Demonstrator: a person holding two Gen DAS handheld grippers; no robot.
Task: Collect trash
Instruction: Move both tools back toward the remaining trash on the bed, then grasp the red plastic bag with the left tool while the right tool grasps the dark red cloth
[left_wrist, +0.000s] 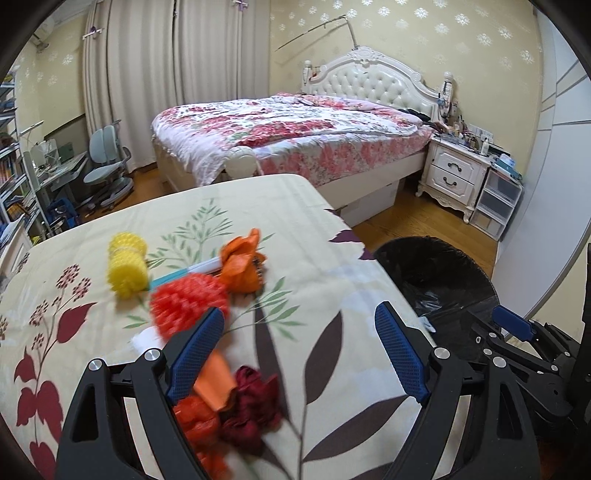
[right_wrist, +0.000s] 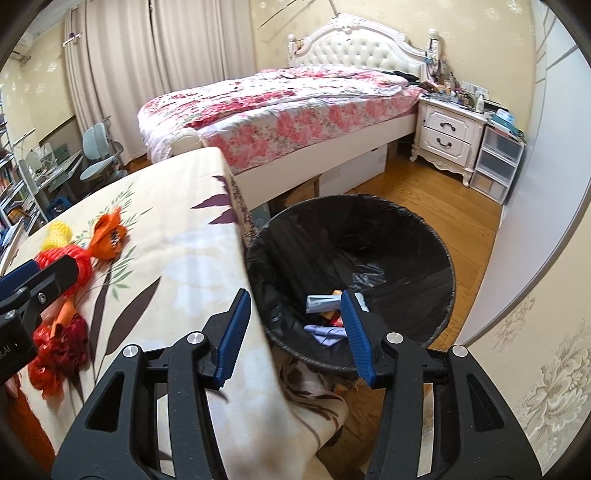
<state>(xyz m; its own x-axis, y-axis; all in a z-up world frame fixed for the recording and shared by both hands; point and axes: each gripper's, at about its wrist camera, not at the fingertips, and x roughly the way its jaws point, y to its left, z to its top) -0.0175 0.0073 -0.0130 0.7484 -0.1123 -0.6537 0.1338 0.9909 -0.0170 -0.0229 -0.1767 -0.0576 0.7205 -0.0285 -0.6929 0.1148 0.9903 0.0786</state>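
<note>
The trash still to collect lies on the worktop (left_wrist: 325, 280), left of the bin (right_wrist: 369, 236): a yellow net (left_wrist: 125, 269) farthest from it, a red net (left_wrist: 188, 306) and an orange wrapper (left_wrist: 242, 266) nearer, with a pen (left_wrist: 195, 268) between the yellow net and the wrapper. Closer to me sit an orange scrap (left_wrist: 214, 384), a dark red wad (left_wrist: 255, 406) and a second red net (left_wrist: 199, 424), all bunched and touching. Some pieces already lie at the bottom of the bin: a bluish paper (right_wrist: 321, 302) and a lilac one (right_wrist: 327, 334).

The bin stands on the floor (right_wrist: 424, 184) just beside the worktop's right edge, its rim below the cloth's overhang and its mouth wide and unblocked. Between bin and bed (right_wrist: 277, 110) the floor is bare; the bed's foot comes close to the worktop's far corner.

My left gripper (left_wrist: 299, 343) hangs over the worktop left of the bin, its fingers (left_wrist: 199, 343) spread wide with nothing between them; the left finger overlaps the red net in view, though I cannot tell whether it touches. My right gripper (right_wrist: 295, 328) straddles the worktop edge, one finger over the cloth, the other over the bin's mouth, parted about halfway and empty.

The stretch of worktop between the trash and the bin-side edge is free.
</note>
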